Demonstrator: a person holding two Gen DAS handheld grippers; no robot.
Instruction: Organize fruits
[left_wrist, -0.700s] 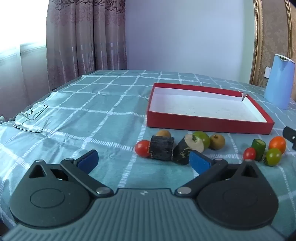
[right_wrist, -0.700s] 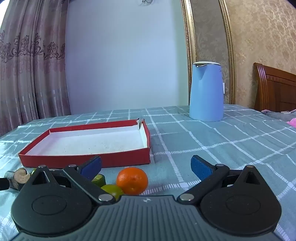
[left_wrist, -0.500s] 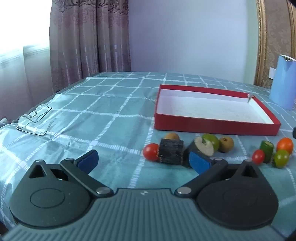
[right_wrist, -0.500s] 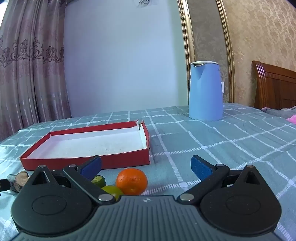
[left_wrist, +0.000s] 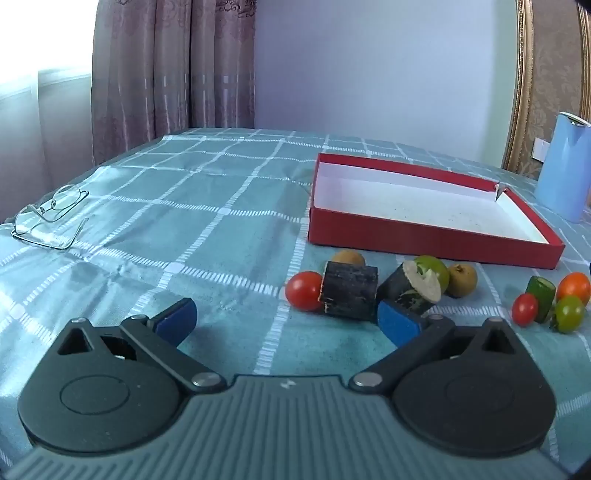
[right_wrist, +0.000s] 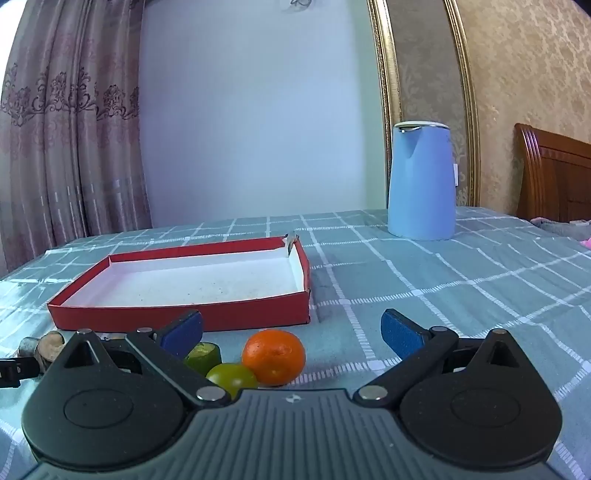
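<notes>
The red box (left_wrist: 424, 236) beyond both pairs of fingers holds nothing, so the sorting appears unstarted. The left gripper (left_wrist: 286, 321) and right gripper (right_wrist: 291, 330) are spread and grasp nothing. The orange (right_wrist: 274, 356) lies just ahead between the right fingers; the red tomato (left_wrist: 303, 290) sits ahead of the left.

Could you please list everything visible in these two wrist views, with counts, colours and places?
shallow red cardboard box with white inside: 1, mid-table, nothing in it.
red cherry tomatoes: 2, one left of the dark chunks, one in the right cluster.
dark-skinned cut chunks: 2, black with pale flesh, before the box.
round brown fruits: 2, behind the chunks.
green round fruits: 2, one behind the right chunk, one far right.
green cucumber piece: 1, right cluster.
orange mandarin: 1, right cluster.
pale blue kettle: 1, far right.
wire-rimmed glasses: 1, left edge.
teal checked cloth: 1, covers the table.
left tool: open.
right tool: open.
</notes>
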